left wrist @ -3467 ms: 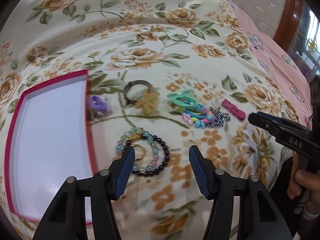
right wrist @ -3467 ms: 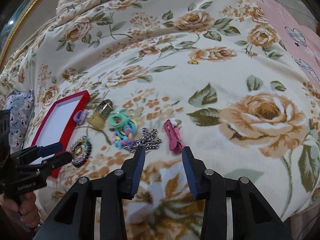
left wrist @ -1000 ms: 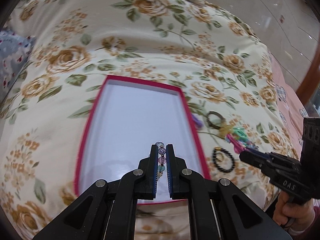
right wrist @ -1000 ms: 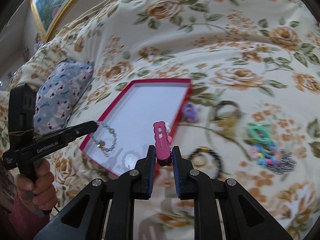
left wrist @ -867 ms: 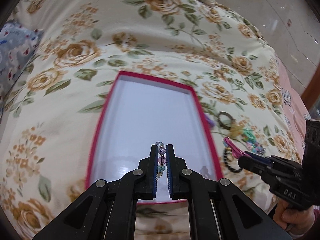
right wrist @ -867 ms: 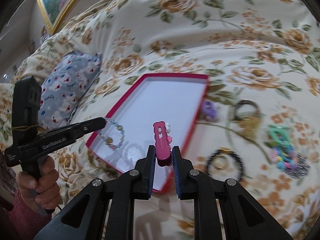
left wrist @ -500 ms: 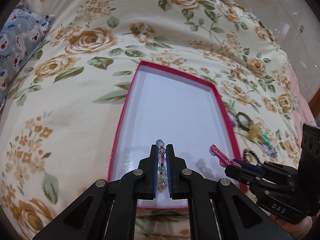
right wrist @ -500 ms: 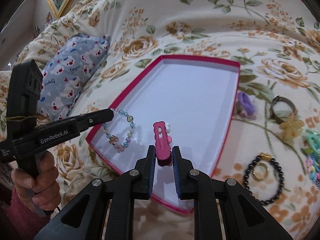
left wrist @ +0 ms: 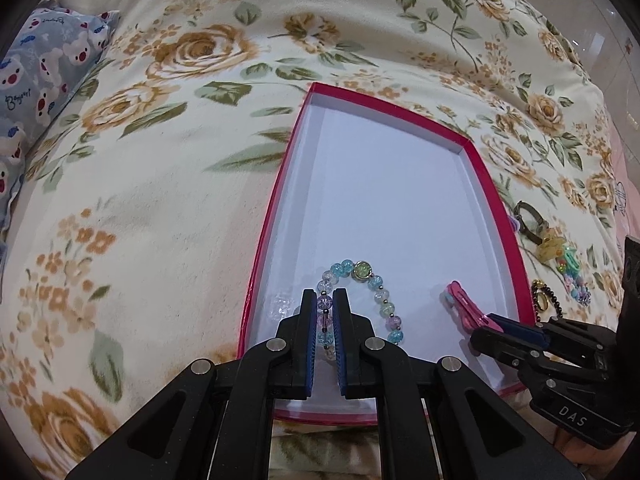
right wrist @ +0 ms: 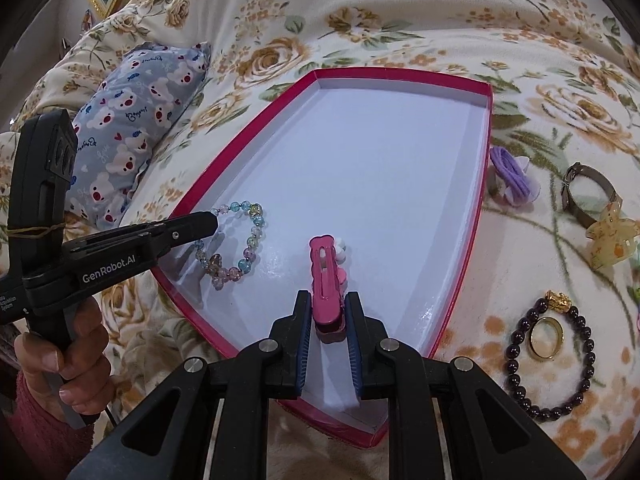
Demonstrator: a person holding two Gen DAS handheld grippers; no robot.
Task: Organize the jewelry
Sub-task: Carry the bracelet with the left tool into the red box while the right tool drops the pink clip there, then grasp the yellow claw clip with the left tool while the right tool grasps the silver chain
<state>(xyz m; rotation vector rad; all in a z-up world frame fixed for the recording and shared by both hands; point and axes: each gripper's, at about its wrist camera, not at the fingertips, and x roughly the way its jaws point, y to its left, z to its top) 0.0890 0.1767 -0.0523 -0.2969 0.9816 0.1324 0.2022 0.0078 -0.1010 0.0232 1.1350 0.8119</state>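
The left gripper (left wrist: 325, 322) is clamped on a pastel bead bracelet (left wrist: 362, 304), its loop draped ahead of the jaws onto the white floor of the red-rimmed box (left wrist: 400, 106), while the right gripper (right wrist: 327, 322) pinches the hinge end of a pink hair clip (right wrist: 325, 276), the clip standing out beyond the jaws over the same box near its close edge. The bracelet looks light and limp, a string of hard, slick beads that is likely to sag and slip unless the pads close across the strand between beads, as they do here; the clip looks stiff, light plastic, best held by its thick hinge end. Out past the right jaws, on the floral bedspread (right wrist: 360, 12) beside the box, lie one purple hair tie (right wrist: 514, 176), one metal bangle (right wrist: 588, 194), one yellow claw clip (right wrist: 610, 240), and one dark bead bracelet (right wrist: 554, 356) ringed around one gold ring (right wrist: 546, 338). A further cluster of colourful pieces at the frame edge is too small to count. One bear-print pillow (right wrist: 136, 120) sits far off to the left gripper's side. The box holds nothing yet but the two pieces being lowered in.
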